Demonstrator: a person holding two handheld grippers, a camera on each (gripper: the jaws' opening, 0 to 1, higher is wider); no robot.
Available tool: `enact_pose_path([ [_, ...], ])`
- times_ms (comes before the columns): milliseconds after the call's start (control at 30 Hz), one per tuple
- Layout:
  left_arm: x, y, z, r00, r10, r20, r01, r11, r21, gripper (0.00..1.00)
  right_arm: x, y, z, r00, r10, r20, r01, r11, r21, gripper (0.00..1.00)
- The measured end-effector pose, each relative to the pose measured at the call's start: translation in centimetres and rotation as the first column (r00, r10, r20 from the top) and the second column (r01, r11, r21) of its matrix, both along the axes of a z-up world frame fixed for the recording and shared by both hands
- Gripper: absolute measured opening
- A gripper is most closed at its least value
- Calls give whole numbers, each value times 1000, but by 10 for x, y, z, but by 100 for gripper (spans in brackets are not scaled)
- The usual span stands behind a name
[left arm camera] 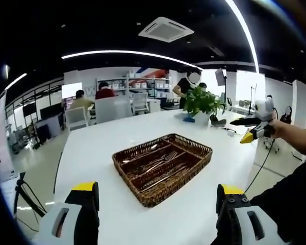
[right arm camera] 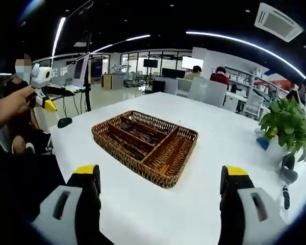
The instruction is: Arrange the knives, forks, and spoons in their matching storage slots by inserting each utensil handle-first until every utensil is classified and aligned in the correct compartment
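Note:
A brown wicker cutlery tray (left arm camera: 143, 192) (right arm camera: 169, 181) lies mid-table, split into several slots. Metal utensils lie in the slots, forks (left arm camera: 164, 157) among them, with more cutlery (right arm camera: 137, 133) in the long slots. My left gripper (left arm camera: 157, 188) hovers open before the tray's near corner, nothing between its yellow-tipped fingers. My right gripper (right arm camera: 161, 172) is open too, facing the tray from the other side, and holds nothing. Each gripper appears in the other's view, held up off the table by a hand: right gripper (left arm camera: 239, 130), left gripper (right arm camera: 58, 99).
The white table (left arm camera: 107, 143) (right arm camera: 229, 132) stretches far. A potted plant (left arm camera: 201, 102) (right arm camera: 288, 125) stands at one end with small dark items (right arm camera: 287, 168) near it. People sit at desks behind. A tripod (left arm camera: 25, 196) stands on the floor beside the table.

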State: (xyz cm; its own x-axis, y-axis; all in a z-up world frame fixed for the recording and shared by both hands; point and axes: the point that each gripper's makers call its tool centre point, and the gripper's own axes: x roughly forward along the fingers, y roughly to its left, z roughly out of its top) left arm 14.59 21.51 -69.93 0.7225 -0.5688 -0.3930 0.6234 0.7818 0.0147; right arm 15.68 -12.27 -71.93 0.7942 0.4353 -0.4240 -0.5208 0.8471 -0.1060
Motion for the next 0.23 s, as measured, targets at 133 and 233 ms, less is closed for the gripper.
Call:
enact_pose_path([
  [133, -1, -1, -4, 1000, -3, -8, 3, 1000, 11, 100, -8, 2, 3, 1000, 0, 0, 0, 1000, -8, 100],
  [233, -2, -1, -4, 1000, -3, -10, 3, 1000, 13, 100, -10, -3, 7, 1000, -7, 15, 7, 1000, -5, 100],
])
